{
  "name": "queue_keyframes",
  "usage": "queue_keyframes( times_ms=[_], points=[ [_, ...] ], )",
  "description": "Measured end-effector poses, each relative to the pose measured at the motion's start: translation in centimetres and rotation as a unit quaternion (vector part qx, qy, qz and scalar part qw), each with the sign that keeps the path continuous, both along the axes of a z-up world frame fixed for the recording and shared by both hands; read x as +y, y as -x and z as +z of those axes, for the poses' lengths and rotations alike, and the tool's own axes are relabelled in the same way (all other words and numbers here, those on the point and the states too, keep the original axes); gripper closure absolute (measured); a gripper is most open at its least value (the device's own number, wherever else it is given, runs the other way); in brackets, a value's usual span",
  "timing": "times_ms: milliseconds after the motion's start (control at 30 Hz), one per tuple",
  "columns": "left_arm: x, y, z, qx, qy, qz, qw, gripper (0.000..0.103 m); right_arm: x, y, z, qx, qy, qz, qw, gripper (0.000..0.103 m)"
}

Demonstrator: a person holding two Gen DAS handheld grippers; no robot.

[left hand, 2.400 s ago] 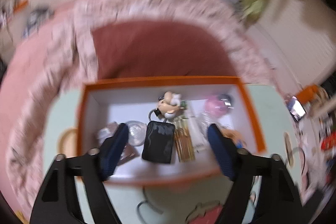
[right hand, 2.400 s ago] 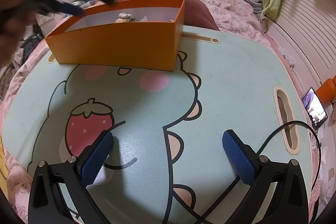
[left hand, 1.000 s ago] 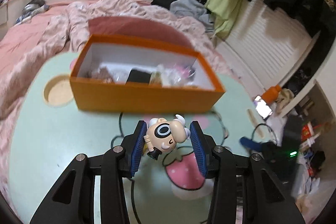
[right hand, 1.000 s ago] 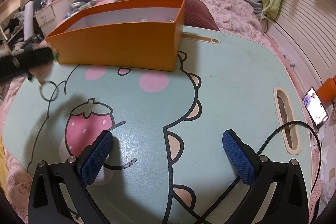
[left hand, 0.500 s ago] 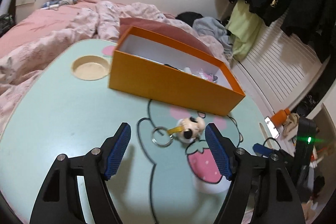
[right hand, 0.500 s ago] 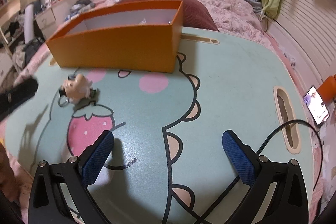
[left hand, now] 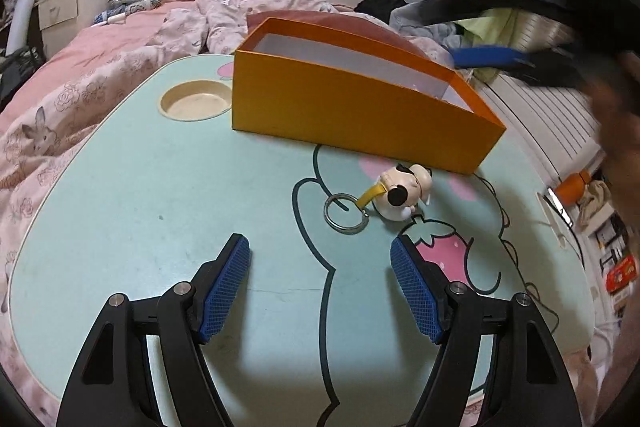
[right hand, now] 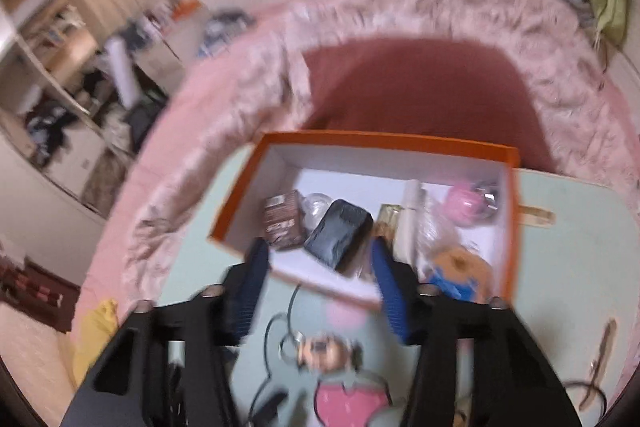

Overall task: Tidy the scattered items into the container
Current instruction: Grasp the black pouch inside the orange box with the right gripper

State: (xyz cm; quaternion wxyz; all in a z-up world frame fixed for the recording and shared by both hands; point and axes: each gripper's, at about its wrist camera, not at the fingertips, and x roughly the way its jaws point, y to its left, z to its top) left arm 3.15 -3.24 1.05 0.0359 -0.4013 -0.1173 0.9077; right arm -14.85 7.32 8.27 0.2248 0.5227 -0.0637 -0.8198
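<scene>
Orange box (left hand: 352, 115) as landmark, near far edge of mint table (left hand: 160, 195), beside round cup recess (left hand: 196, 103). Keychain toy (left hand: 404, 191) on table just in front of box's near wall, toward right corner, not touching; ring (left hand: 346, 213) lying flat to its left. Left gripper (left hand: 320, 279) low over table, well short of box, jaws wide, nothing between pads; bare tabletop all around and left of toy. Right gripper (right hand: 318, 279) above box's near rim, tilted down into it, jaws closing, nothing pinched. Black case (right hand: 338, 235) inside box just beyond tips; blurred, possibly close to contact. Other small items crowd box's near half; far half mostly bare white floor. Pink bedding (left hand: 80, 75) past left table edge.
</scene>
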Motion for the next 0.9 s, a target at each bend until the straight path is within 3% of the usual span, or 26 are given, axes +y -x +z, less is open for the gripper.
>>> queue_keyframes(
  times_ms=[167,367,467,533,600,733,900],
  points=[
    [-0.1,-0.1,0.0,0.002,-0.005,-0.001,1.0000,0.029,-1.5,2.8,-4.1,-0.080,-0.011,-0.033,0.996,0.063],
    [0.1,-0.1,0.0,0.001,-0.002,-0.003,1.0000,0.029,-2.9,4.6,-5.8,-0.111,-0.026,-0.029,0.993,0.056],
    [0.2,-0.1,0.1,0.001,-0.003,-0.002,1.0000,0.029,-4.6,4.8,-6.1,-0.091,-0.076,0.002,0.993,0.057],
    [0.2,-0.1,0.1,0.001,-0.004,-0.002,1.0000,0.029,-5.2,4.4,-6.3,-0.075,-0.118,0.014,0.990,0.073],
    [0.1,-0.1,0.1,0.001,-0.005,-0.002,1.0000,0.029,-5.1,4.1,-6.3,-0.064,-0.124,0.013,0.990,0.077],
    [0.1,-0.1,0.1,0.001,-0.005,-0.002,1.0000,0.029,-2.9,3.3,-5.5,-0.049,-0.059,-0.012,0.997,0.077],
    [0.1,0.0,0.1,0.002,-0.006,-0.002,1.0000,0.029,1.1,-0.2,-0.8,0.030,0.015,-0.041,0.999,0.077]
  ],
)
